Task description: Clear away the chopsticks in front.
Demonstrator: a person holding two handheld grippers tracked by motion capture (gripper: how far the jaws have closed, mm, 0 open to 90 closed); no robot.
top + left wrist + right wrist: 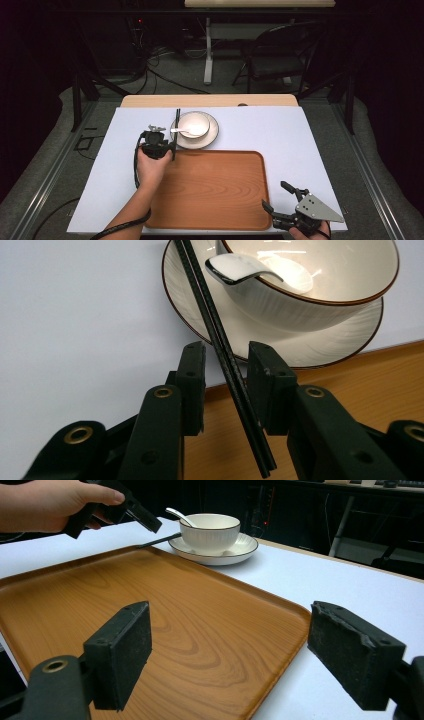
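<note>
While our left hand-held gripper (226, 371) straddles the chopsticks (220, 347) at the plate's (320, 347) nine o'clock without pinching, the tray (215, 190) lies bare; our right hand-held gripper (227, 655) gapes.

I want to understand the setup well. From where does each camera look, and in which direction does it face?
High view: above the person's side, looking forward and down on the tray; both hands and grippers show.
Left gripper view: on the left gripper, along its jaws at the chopsticks between them.
Right gripper view: on the right gripper, facing across the tray; its open jaws and the other hand show.
All views share the bowl on its plate.
</note>
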